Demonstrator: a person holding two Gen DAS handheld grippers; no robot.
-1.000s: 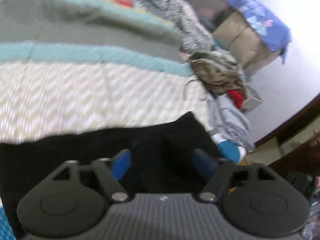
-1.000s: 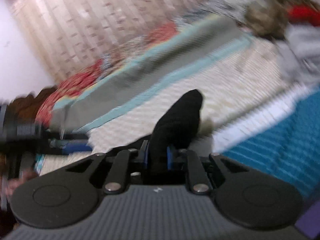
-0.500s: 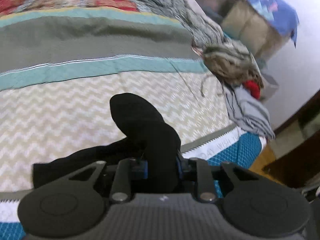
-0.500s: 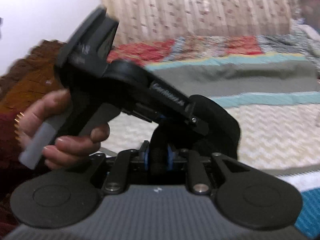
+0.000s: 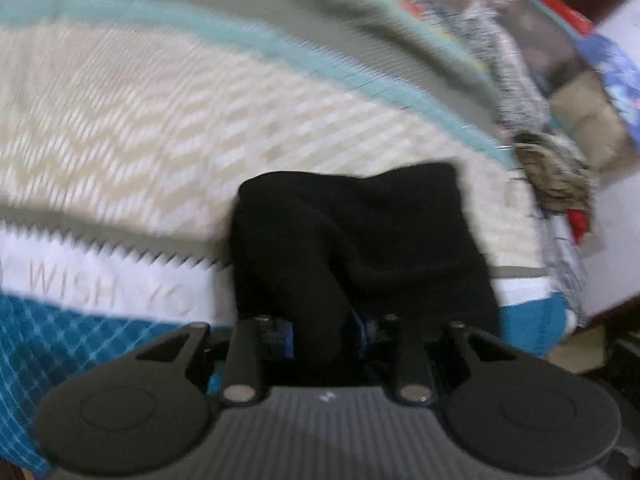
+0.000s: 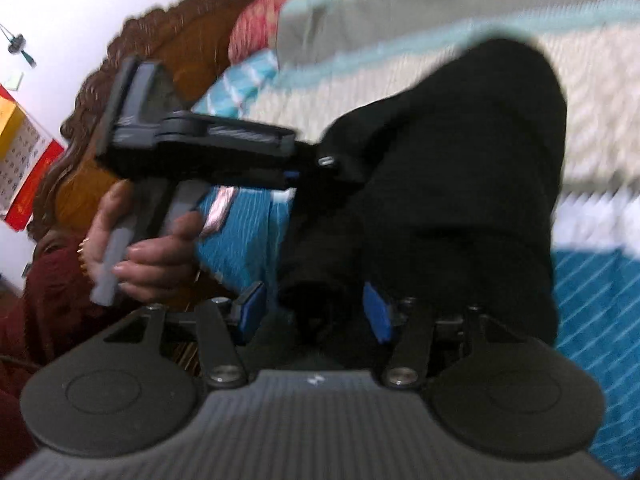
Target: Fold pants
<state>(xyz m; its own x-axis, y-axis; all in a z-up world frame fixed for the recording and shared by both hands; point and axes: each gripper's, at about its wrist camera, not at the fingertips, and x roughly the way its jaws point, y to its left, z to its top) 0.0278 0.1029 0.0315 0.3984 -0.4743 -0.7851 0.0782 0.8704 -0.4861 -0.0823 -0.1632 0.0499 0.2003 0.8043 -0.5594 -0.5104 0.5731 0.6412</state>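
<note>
Pants, black soft fabric (image 5: 360, 240), lying bunched on striped bedspread (image 5: 160, 120) | left gripper (image 5: 324, 326) jaws opening, fabric between | right gripper (image 6: 316, 312) jaws widening, pads off fabric | right view alone showing hand (image 6: 148, 256) gripping left gripper.

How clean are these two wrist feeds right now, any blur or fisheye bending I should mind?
Left wrist view: bedspread smeared by motion blur, black pants soft-edged, only the left claw body fairly sharp. Right wrist view: milder blur, headboard bowed by the fisheye, right claw readable, pants a featureless black.
</note>
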